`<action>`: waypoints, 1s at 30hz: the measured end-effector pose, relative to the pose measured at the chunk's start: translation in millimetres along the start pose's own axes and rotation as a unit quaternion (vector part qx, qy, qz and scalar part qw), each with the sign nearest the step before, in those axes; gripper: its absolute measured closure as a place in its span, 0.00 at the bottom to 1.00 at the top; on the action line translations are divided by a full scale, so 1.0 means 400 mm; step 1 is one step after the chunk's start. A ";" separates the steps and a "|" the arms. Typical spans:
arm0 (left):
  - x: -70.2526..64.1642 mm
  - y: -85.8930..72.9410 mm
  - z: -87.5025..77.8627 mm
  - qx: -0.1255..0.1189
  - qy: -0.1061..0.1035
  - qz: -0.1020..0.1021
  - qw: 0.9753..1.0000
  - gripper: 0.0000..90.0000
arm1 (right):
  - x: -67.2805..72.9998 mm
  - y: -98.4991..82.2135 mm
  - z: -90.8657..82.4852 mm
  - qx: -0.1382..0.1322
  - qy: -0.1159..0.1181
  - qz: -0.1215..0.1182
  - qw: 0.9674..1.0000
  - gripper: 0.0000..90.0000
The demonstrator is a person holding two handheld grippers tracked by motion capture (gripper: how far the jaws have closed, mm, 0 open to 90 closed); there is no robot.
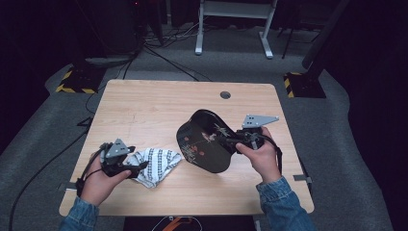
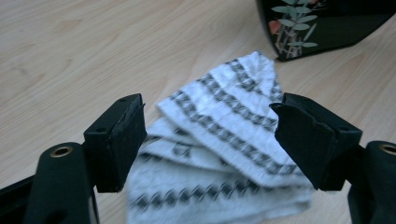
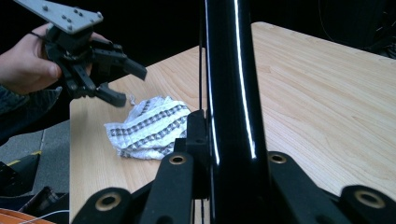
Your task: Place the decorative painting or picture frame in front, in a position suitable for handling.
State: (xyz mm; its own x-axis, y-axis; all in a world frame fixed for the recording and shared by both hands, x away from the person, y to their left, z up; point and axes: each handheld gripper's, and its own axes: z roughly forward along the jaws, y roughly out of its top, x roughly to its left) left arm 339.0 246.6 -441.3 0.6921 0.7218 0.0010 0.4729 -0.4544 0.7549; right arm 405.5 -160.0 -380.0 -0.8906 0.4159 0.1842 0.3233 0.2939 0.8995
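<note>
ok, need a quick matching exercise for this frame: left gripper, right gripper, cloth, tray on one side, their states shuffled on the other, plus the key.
Things:
1. left gripper
2. right gripper
3. cloth
4. tray

States:
A. held up on edge, one corner touching the table
B. crumpled flat on the wood
C. open, jaws either side of the cloth
D. shut on the black rim

Pairs: 1-C, 2-D, 3-B, 4-A

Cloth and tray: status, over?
Right gripper shut on black tray, held tilted. Left gripper open, straddling cloth on table. Nothing in the way.
</note>
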 end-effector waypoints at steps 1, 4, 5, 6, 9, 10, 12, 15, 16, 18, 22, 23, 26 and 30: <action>-0.007 0.004 0.012 0.003 -0.008 0.003 1.000 0.29 | 0.000 0.000 0.000 0.000 0.000 0.001 1.000 0.90; -0.025 0.018 0.048 0.010 -0.020 0.012 1.000 0.30 | 0.001 -0.001 0.000 -0.001 0.000 0.000 1.000 0.90; -0.031 0.022 0.061 0.010 -0.029 0.011 0.999 0.31 | 0.000 -0.001 0.000 -0.001 0.001 0.000 1.000 0.90; -0.035 0.027 0.073 0.013 -0.031 0.015 0.999 0.32 | 0.000 -0.001 0.000 -0.002 0.001 0.001 1.000 0.90; -0.051 0.036 0.114 0.018 -0.047 0.026 0.998 0.34 | 0.000 -0.001 0.000 -0.002 -0.001 0.002 1.000 0.90; -0.054 0.036 0.129 0.022 -0.051 0.030 0.998 0.35 | 0.001 -0.001 0.001 -0.003 0.000 0.003 1.000 0.90; -0.058 0.034 0.155 0.030 -0.054 0.035 0.997 0.36 | 0.001 -0.002 0.000 -0.003 -0.001 0.004 1.000 0.90; -0.062 0.034 0.186 0.042 -0.061 0.041 0.996 0.37 | 0.001 -0.002 0.000 -0.003 -0.001 0.004 1.000 0.90; -0.062 0.034 0.186 0.042 -0.061 0.041 0.996 0.37 | 0.002 -0.002 0.000 -0.003 -0.001 0.005 1.000 0.90; -0.066 0.037 0.209 0.050 -0.049 0.051 0.996 0.37 | 0.001 -0.002 0.001 -0.004 -0.001 0.004 1.000 0.90; -0.071 0.041 0.235 0.062 -0.041 0.062 0.995 0.37 | 0.002 -0.002 0.001 -0.004 -0.001 0.004 1.000 0.90; -0.072 0.040 0.239 0.066 -0.036 0.065 0.995 0.39 | 0.002 -0.002 0.001 -0.004 0.000 0.004 1.000 0.90; -0.071 0.038 0.242 0.073 -0.032 0.067 0.995 0.43 | 0.002 -0.002 0.001 -0.004 0.000 0.003 1.000 0.90; -0.057 0.031 0.238 0.062 -0.044 0.043 0.996 0.49 | 0.002 -0.002 0.001 -0.004 0.000 0.004 1.000 0.90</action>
State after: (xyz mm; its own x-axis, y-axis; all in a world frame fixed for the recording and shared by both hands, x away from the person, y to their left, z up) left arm 381.1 174.8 -494.5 0.7761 0.6306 0.0006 0.4695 -0.5785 0.6670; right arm 404.5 -159.6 -380.7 -0.8878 0.4187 0.1911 0.3278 0.2838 0.9011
